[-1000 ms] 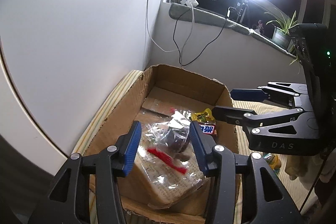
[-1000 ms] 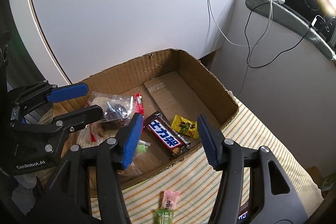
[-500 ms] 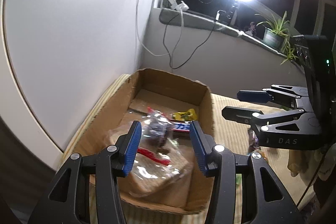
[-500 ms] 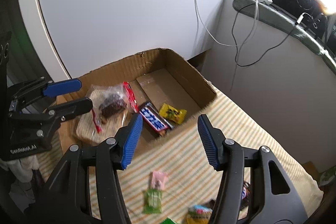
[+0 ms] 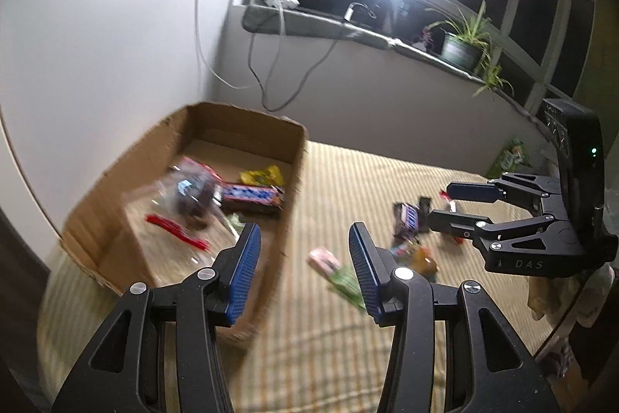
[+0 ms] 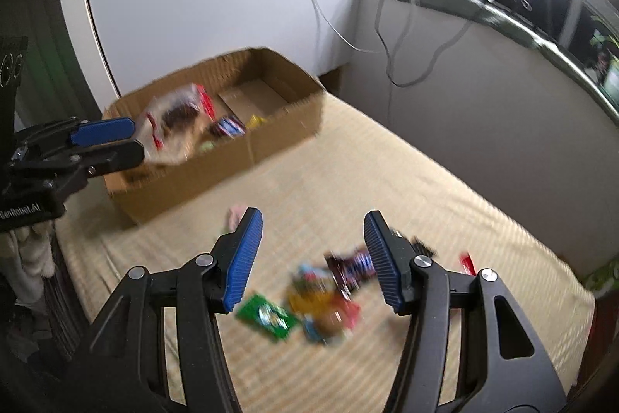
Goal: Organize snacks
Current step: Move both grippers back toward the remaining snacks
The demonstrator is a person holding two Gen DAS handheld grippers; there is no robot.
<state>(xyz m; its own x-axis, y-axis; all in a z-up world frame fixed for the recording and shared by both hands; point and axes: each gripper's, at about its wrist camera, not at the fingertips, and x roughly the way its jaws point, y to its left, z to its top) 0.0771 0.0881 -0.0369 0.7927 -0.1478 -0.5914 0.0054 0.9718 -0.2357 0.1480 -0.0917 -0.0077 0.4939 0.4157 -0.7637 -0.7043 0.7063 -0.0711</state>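
— Both our left gripper (image 5: 303, 266) and right gripper (image 6: 311, 258) hang spread, holding nothing?
— Yes; we see loose wrapped snacks (image 6: 325, 300) on striped cloth (image 6: 425, 188), others inside the brown cardboard box (image 6: 271, 138).

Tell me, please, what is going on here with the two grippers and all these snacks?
A person is sorting snacks with two open, empty handheld grippers. The brown cardboard box already holds several packets. The right gripper hangs over a blurred pile of loose wrapped snacks on the striped beige mat; the left gripper is beside the box.
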